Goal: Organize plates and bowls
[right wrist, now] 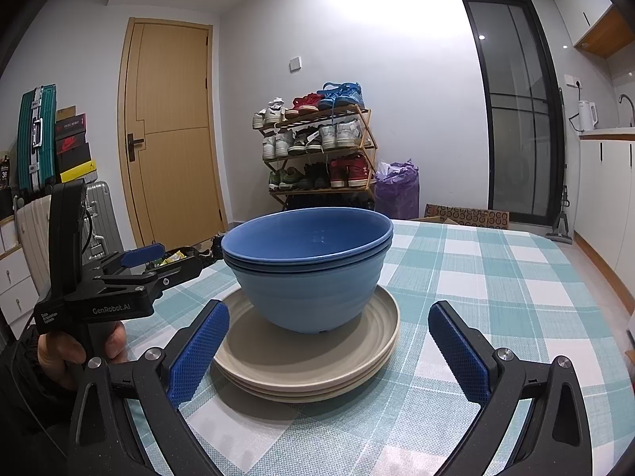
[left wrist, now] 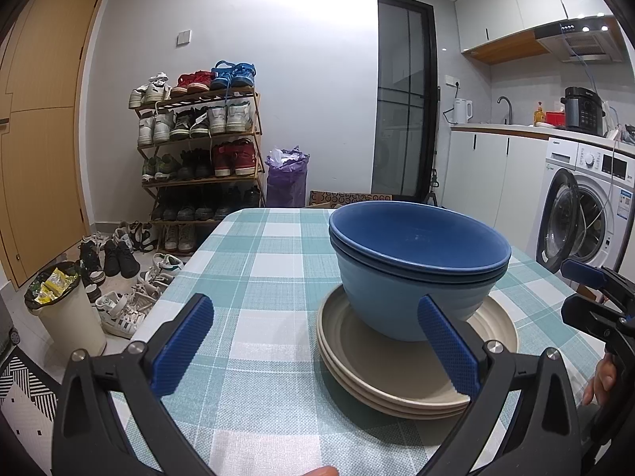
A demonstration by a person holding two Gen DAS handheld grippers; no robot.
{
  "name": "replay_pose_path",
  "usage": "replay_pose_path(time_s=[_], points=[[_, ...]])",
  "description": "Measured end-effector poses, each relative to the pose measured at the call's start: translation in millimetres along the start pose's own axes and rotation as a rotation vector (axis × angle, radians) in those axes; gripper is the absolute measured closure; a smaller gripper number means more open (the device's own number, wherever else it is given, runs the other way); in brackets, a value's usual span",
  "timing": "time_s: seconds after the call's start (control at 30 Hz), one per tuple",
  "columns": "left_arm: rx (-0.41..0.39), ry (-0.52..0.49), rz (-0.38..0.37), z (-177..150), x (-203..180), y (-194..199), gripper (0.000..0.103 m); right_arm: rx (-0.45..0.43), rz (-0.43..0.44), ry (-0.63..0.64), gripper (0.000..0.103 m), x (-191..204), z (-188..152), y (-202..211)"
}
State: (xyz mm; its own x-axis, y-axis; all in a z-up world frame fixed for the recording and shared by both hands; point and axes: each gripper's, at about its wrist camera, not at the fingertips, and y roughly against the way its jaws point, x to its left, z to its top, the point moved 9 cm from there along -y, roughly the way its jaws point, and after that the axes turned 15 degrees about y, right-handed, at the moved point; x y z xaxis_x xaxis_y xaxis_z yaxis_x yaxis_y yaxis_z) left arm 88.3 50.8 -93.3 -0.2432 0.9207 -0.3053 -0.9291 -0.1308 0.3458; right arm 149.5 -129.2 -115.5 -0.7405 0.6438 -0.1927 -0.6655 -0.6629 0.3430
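Two blue bowls (right wrist: 307, 273), nested one inside the other, sit on a stack of beige plates (right wrist: 309, 361) at the centre of both frames, on a desk (right wrist: 496, 277) covered in a green-and-white check cloth. The left tongs (left wrist: 315, 341) are spread wide and hold nothing, low in the left view, the stack lying mostly to their right. The right tongs (right wrist: 329, 353) are likewise spread and empty, with the plates' near edge between the fingers. From these frames the sorting looks done or close to it. The risk now appears to be a stray nudge: a finger catching the plates' rim or the lower bowl could slide the stack on the cloth or tip the bowls, which rest on a narrow foot. A shoe rack (right wrist: 317, 146) stands behind.
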Motion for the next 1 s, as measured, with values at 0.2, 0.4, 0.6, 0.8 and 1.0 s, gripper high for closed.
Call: replay_pose_path(time_s=[0.2,0.4,0.6,0.8,1.0], points=[[-0.002,0.0,0.004,0.0,0.6,0.1,0.0,0.0,0.0,-0.001,0.001,-0.1,0.0,-0.4],[-0.014,0.0,0.011,1.0,2.0,2.2,0.0,0.002,0.0,-0.002,0.001,-0.3,-0.2,-0.4],[-0.02,-0.006,0.015,1.0,0.7,2.7,0.0,0.001,0.0,-0.002,0.001,-0.4,-0.1,0.3],[-0.024,-0.003,0.024,0.8,1.2,3.7,0.0,0.0,-0.001,-0.002,0.001,-0.4,0.0,0.3],[-0.028,-0.011,0.014,1.0,-1.1,4.9,0.0,0.001,0.0,-0.003,0.001,-0.7,0.1,-0.3]])
